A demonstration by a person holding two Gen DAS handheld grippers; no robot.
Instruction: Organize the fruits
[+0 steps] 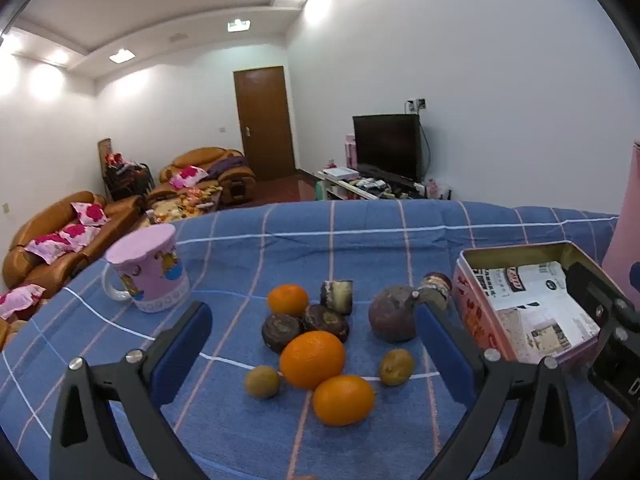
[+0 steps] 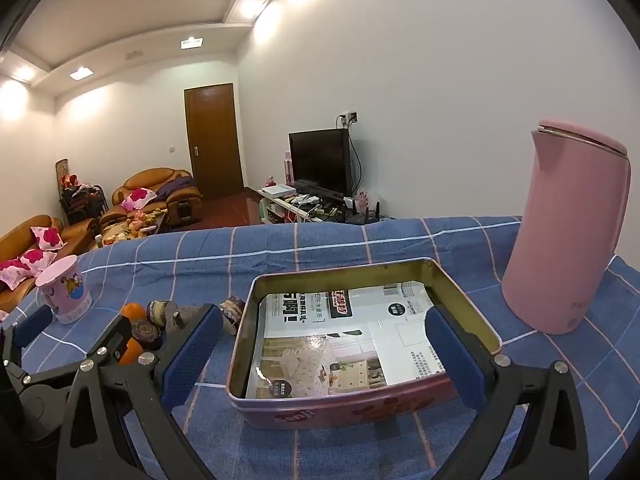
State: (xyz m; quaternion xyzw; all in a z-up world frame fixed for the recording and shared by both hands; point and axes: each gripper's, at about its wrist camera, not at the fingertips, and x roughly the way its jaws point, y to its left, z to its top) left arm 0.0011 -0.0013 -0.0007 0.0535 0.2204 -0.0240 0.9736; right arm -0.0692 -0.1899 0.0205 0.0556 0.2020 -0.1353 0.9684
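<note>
A pile of fruit lies on the blue checked cloth (image 1: 240, 440) in the left wrist view: three oranges (image 1: 312, 359), several dark round fruits (image 1: 281, 332), a big purple passion fruit (image 1: 393, 319) and two small brown-green fruits (image 1: 262, 381). My left gripper (image 1: 312, 344) is open and empty, its blue pads on either side of the pile. A pink tin box (image 2: 352, 404) lined with printed paper stands to the right of the fruit; it also shows in the left wrist view (image 1: 476, 312). My right gripper (image 2: 324, 344) is open and empty over the tin's front.
A pink mug (image 1: 150, 268) stands at the left back of the cloth. A tall pink kettle (image 2: 568, 232) stands to the right of the tin. Behind the table's far edge are sofas, a door and a TV.
</note>
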